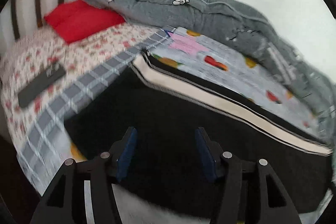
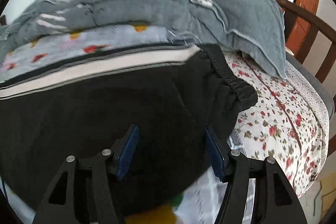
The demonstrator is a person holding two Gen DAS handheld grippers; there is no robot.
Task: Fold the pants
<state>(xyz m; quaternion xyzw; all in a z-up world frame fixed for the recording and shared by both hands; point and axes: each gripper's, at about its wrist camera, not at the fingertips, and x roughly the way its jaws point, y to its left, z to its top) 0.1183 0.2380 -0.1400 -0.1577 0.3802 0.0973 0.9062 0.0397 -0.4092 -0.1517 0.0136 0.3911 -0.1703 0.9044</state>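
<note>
The bed point(image 1: 88, 50) carries a grey quilt point(image 1: 189, 8) along its far side, and black pants point(image 2: 105, 119) with a white side stripe lie flat across the near part, waistband to the right. A red pillow point(image 1: 82, 20) lies far left. The left tool point(image 1: 166, 152) and right tool point(image 2: 171, 150) are both spread above the pants, pinching nothing.

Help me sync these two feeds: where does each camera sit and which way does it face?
Left wrist: on the left gripper, angled down at the black pants, red pillow beyond; open fingers show.
Right wrist: on the right gripper, facing the pants' waistband; open fingers show.
Shared: pants, grey blanket.
</note>
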